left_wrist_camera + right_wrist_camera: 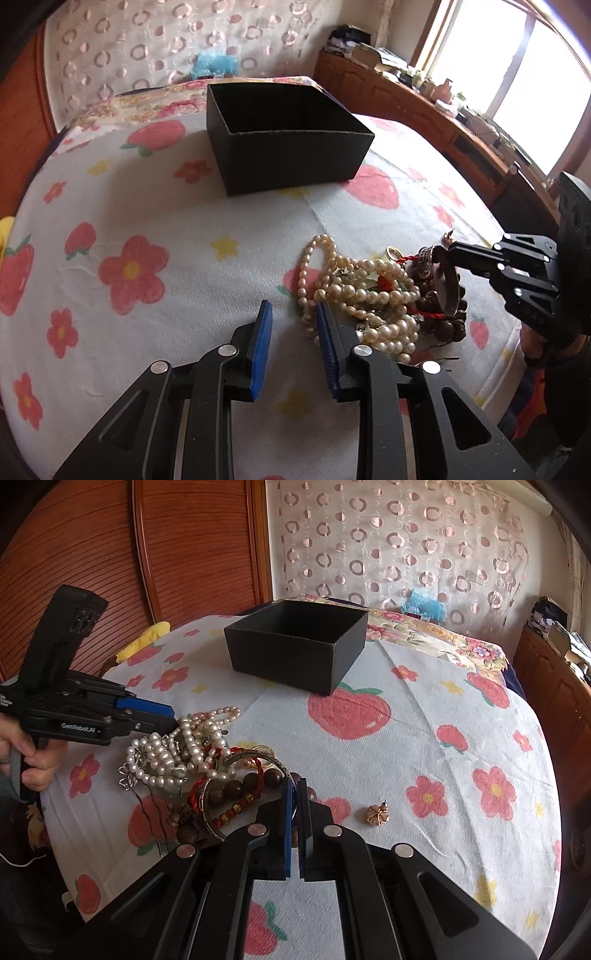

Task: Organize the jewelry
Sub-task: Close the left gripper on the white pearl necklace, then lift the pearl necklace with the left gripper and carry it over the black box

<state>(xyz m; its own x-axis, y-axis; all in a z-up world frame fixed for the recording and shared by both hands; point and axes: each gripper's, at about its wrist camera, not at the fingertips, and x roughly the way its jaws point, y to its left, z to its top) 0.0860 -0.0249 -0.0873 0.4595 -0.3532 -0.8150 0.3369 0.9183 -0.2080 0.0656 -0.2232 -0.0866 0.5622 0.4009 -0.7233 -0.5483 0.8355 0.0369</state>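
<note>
A pile of jewelry lies on the flowered cloth: pearl strands [354,291] [177,746], dark wooden beads [236,788], red cords and a silver bangle [258,757] [445,284]. My right gripper [295,782] [448,253] is shut on the bangle's rim at the pile's right edge. My left gripper [293,312] [171,716] is open and empty, its right finger touching the pearls. An open black box [291,147] [295,646] stands beyond the pile. A small gold flower piece [377,814] lies apart on the cloth.
The cloth covers a rounded table [147,206]. A wooden cabinet with clutter [443,122] runs along the right under a window. A curtain [388,542] and wooden door [110,554] stand behind. A yellow object [147,638] lies at the far left edge.
</note>
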